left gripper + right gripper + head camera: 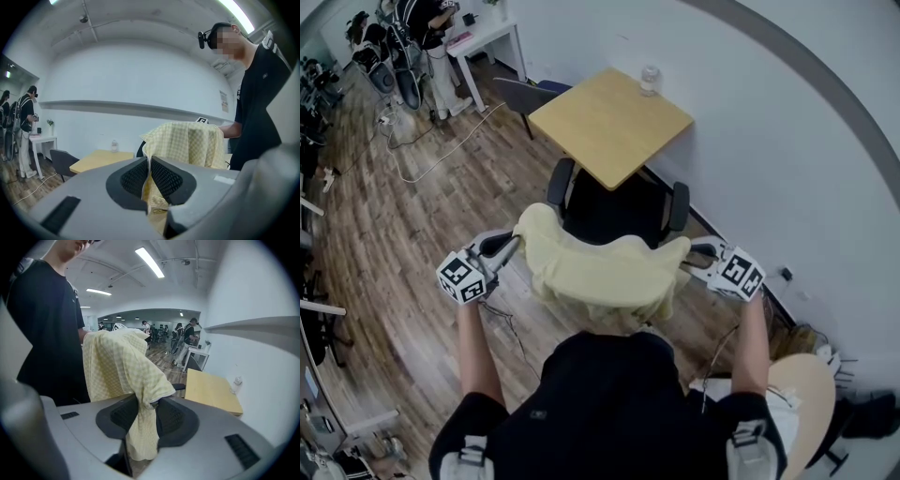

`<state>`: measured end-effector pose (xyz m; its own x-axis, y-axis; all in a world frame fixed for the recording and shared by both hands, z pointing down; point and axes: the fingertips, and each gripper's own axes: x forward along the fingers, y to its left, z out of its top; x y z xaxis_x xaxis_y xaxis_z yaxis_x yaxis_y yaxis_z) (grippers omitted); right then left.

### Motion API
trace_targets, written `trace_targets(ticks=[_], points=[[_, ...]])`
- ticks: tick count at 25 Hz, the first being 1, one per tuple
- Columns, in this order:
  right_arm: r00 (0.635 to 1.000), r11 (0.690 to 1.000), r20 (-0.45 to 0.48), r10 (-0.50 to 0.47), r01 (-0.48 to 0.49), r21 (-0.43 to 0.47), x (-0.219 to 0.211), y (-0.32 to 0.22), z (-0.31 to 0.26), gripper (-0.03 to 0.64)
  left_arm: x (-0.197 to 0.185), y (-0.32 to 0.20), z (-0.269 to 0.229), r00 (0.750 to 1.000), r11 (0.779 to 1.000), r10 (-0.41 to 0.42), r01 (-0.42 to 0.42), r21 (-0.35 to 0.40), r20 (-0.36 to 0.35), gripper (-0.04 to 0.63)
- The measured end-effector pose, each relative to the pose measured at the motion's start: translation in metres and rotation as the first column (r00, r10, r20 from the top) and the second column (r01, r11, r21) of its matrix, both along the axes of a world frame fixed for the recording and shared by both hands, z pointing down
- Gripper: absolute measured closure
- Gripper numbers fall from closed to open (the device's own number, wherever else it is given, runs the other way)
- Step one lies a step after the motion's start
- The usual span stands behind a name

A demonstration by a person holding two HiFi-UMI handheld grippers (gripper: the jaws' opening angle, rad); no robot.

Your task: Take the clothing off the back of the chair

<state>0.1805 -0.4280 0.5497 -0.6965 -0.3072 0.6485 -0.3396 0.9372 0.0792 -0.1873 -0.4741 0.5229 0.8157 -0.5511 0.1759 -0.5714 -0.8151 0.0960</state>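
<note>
Left gripper (516, 244) pinches yellow clothing (600, 267); right gripper (694, 255) clamps opposite edge; forearms outstretched flanking chair (614, 214).

Clothing (600, 272): pale yellow garment with a fine check weave, draped over the chair's backrest, which it covers entirely. It is spread wide left to right, with folds hanging down the near side.

Left end is bunched and pinched between the left gripper's (514, 244) closed jaws. Right end is gathered into a fold clamped in the right gripper (698, 253), a tail hanging below the pads.

Chair (609, 217): black office chair, upright, seat facing away toward the far side. Two black armrests show, left and right.
</note>
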Motion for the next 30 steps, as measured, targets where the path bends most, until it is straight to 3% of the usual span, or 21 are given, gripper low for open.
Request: trace_targets(ticks=[3, 10, 18, 20, 26, 30], points=[[0.998, 0.999, 0.037, 0.045, -0.046, 0.015, 0.004, 0.005, 0.0, 0.543, 0.002, 0.004, 0.0, 1.0, 1.0, -0.001, 0.001, 0.006, 0.003, 0.569], [0.987, 0.983, 0.025, 0.159, -0.161, 0.085, 0.007, 0.005, -0.001, 0.54, 0.004, 0.009, 0.0, 1.0, 1.0, -0.011, 0.011, 0.023, 0.008, 0.574], [0.948, 0.928, 0.033, 0.318, -0.318, 0.193, 0.02, 0.012, -0.012, 0.575, -0.001, 0.012, -0.004, 1.0, 0.999, -0.009, 0.007, 0.053, 0.024, 0.575], [0.932, 0.909, 0.045, 0.359, -0.36, 0.211, 0.021, 0.015, -0.014, 0.577, -0.002, 0.015, -0.007, 1.0, 0.997, -0.013, 0.011, 0.073, 0.021, 0.575], [0.871, 0.827, 0.086, 0.484, -0.487, 0.282, 0.022, 0.011, -0.024, 0.581, -0.018, 0.009, -0.024, 0.992, 0.978, -0.13, 0.128, 0.166, -0.003, 0.578], [0.805, 0.747, 0.133, 0.578, -0.587, 0.311, 0.027, 0.017, -0.032, 0.583, -0.02, 0.011, -0.033, 0.984, 0.963, -0.176, 0.174, 0.205, -0.009, 0.578]])
